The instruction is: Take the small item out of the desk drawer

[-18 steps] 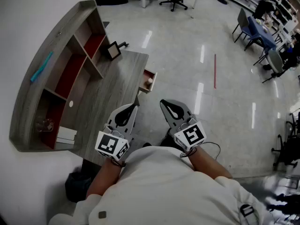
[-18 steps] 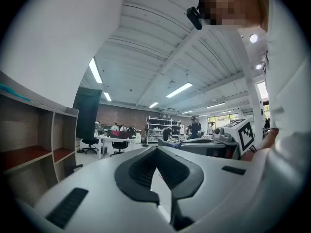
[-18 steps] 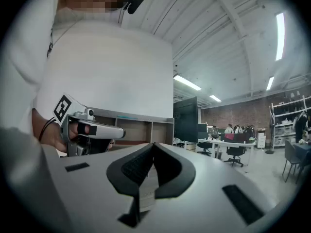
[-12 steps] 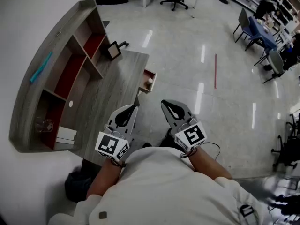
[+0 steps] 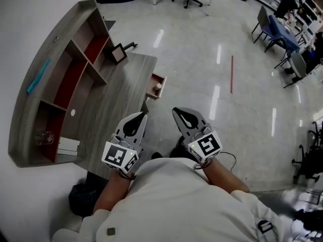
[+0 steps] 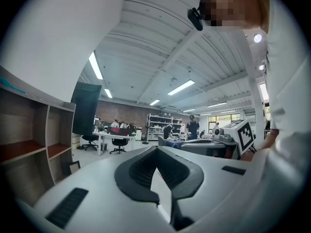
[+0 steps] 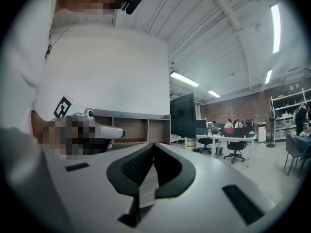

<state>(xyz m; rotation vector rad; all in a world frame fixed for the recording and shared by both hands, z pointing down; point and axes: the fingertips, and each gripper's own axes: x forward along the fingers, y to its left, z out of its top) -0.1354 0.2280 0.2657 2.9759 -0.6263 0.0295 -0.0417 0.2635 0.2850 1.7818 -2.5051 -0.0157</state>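
While standing back from the desk (image 5: pixel 121 84), holds both tools level and idle: left gripper (image 5: pixel 144 116) pinched tip to tip on nothing, right gripper (image 5: pixel 177 112) pressed fully closed and equally empty. Shows the drawer (image 5: pixel 153 93) pulled out from the desk's edge, at about 12 o'clock from the left tips and 11 o'clock from the right ones, well apart from both. Shows the small item (image 5: pixel 158 86) lying inside that drawer, pale and roundish, too small to name. Probably light and rigid, judging by size; possibly inclined to roll or skid on the drawer bottom if nudged. Best taken across its widest part, coming down from above so as to clear the drawer walls, with only a gentle squeeze. Calls first for opening one pair of jaws and closing the distance; probably easier from the right side, nearer the drawer's open front. Risks: clipping a drawer wall, pushing the item into a corner, or pinching off-centre and flicking it out. Elsewhere on the desk, a shelf unit (image 5: pixel 60 79) at 9 o'clock of the drawer and a small picture frame (image 5: pixel 119 53) at 10 o'clock, neither in the way.
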